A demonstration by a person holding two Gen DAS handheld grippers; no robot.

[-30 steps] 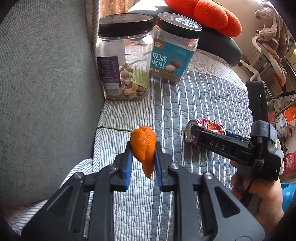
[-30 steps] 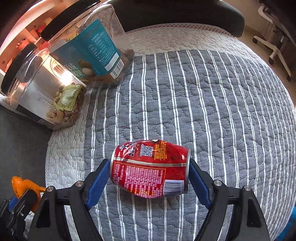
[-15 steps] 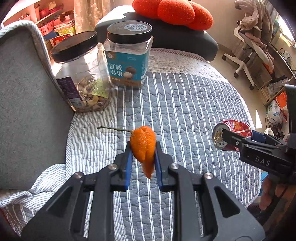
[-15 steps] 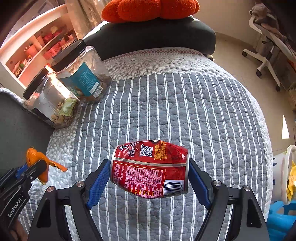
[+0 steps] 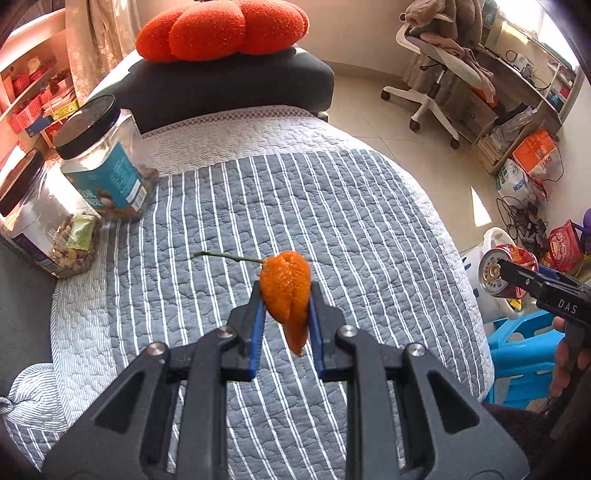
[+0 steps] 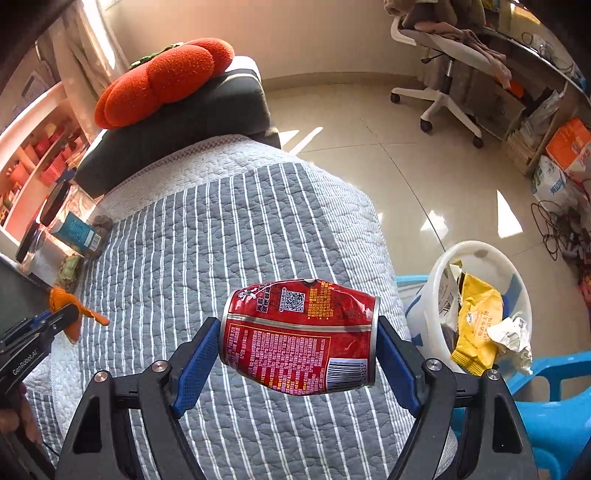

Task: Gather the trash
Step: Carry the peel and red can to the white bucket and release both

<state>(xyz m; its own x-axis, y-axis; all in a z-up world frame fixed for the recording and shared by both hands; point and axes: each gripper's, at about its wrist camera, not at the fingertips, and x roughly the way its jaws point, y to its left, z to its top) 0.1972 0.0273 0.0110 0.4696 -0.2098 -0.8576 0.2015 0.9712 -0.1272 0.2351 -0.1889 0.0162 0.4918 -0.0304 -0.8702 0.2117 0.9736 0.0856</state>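
The right tongs (image 6: 299, 354) clamp a light, dented, slippery can (image 6: 299, 336) end to end, while the left tongs (image 5: 284, 325) pinch soft, limp peel (image 5: 286, 291) mid-body.

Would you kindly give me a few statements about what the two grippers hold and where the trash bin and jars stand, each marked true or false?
1. The left gripper is shut on a piece of orange peel. True.
2. The right gripper grips the dented red can by its two ends. True.
3. The white trash bin is empty. False: it holds a yellow snack bag and crumpled paper.
4. Both black-lidded nut jars lie in the bin. False: they stand on the striped quilt beside the grey backrest.
5. The orange pumpkin cushion rests on the dark armrest. True.
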